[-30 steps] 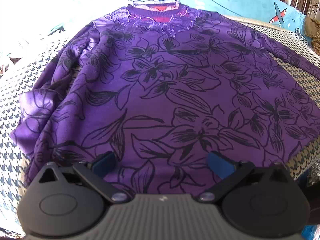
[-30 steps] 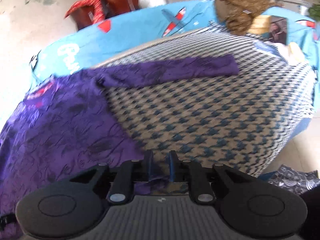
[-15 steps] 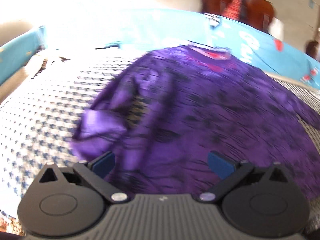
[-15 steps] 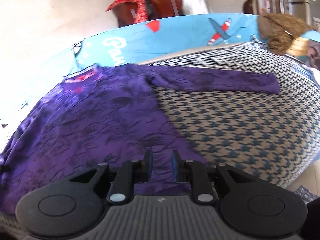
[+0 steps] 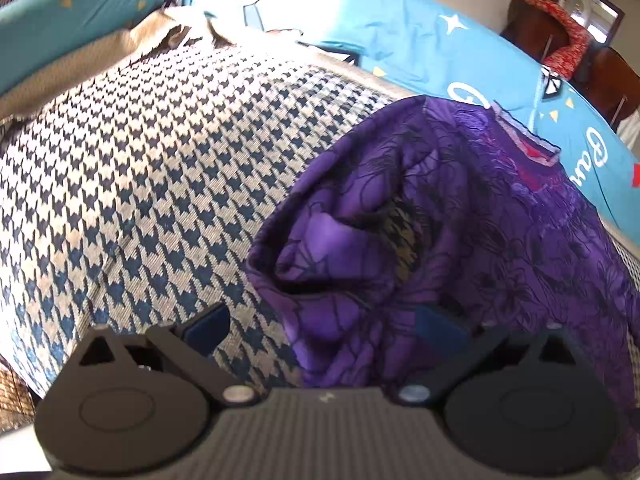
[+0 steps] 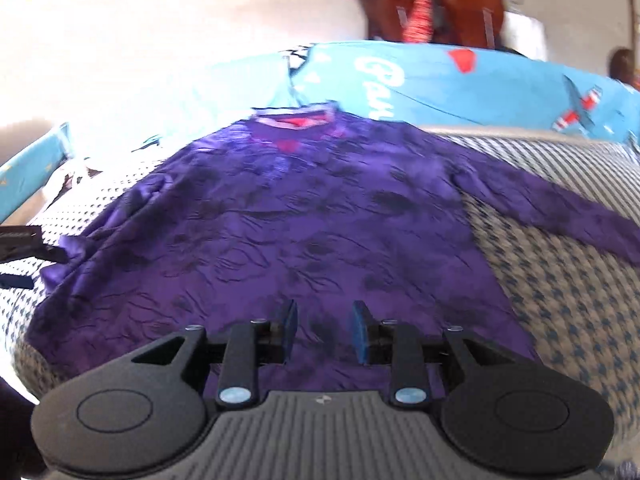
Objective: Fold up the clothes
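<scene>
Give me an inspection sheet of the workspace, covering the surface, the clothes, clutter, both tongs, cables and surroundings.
Surface: houndstooth cover, over a blue printed sheet.
Job's things: purple floral top spread collar-away; one sleeve stretched out flat, the other sleeve bunched beside the body.
Clutter: nothing seen on the cover.
Grippers: left tongs open wide, over the bunched sleeve's edge; right tongs open, holding nothing, over the hem.
Cables: nothing seen.
Surroundings: wooden chair draped with red cloth beyond the bed; strong glare on one side.
</scene>
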